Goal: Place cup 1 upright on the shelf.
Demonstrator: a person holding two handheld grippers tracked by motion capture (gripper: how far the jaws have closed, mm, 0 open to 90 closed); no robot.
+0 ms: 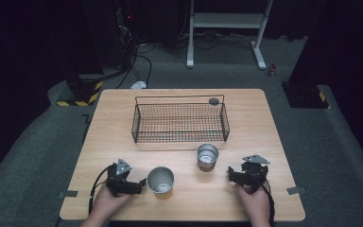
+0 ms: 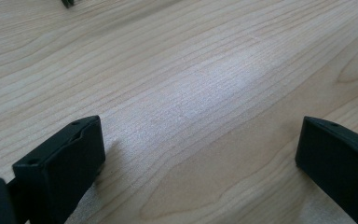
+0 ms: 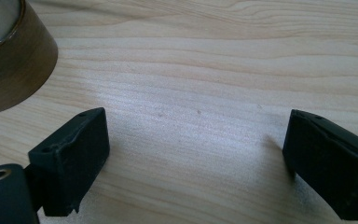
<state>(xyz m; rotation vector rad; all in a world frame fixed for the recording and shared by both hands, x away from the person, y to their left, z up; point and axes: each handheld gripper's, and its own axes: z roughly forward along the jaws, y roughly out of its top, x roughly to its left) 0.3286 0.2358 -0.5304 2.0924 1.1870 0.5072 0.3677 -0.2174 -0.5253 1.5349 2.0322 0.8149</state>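
Note:
Two metal cups stand upright on the wooden table (image 1: 264,127): one (image 1: 160,181) front left of centre, the other (image 1: 207,156) a little farther back and to the right. My left gripper (image 1: 141,183) rests on the table just left of the nearer cup, pointing at it. In the left gripper view its jaws (image 2: 200,154) stand wide open over bare wood. My right gripper (image 1: 231,174) lies to the right of the farther cup. It is open too (image 3: 196,149), with a cup's wall (image 3: 14,65) at the upper left of its view.
A black wire basket (image 1: 179,137) sits empty behind the cups, with a small dark round thing (image 1: 213,100) at its back right rim. A white frame (image 1: 227,21) and cables (image 1: 139,61) stand on the floor beyond the table.

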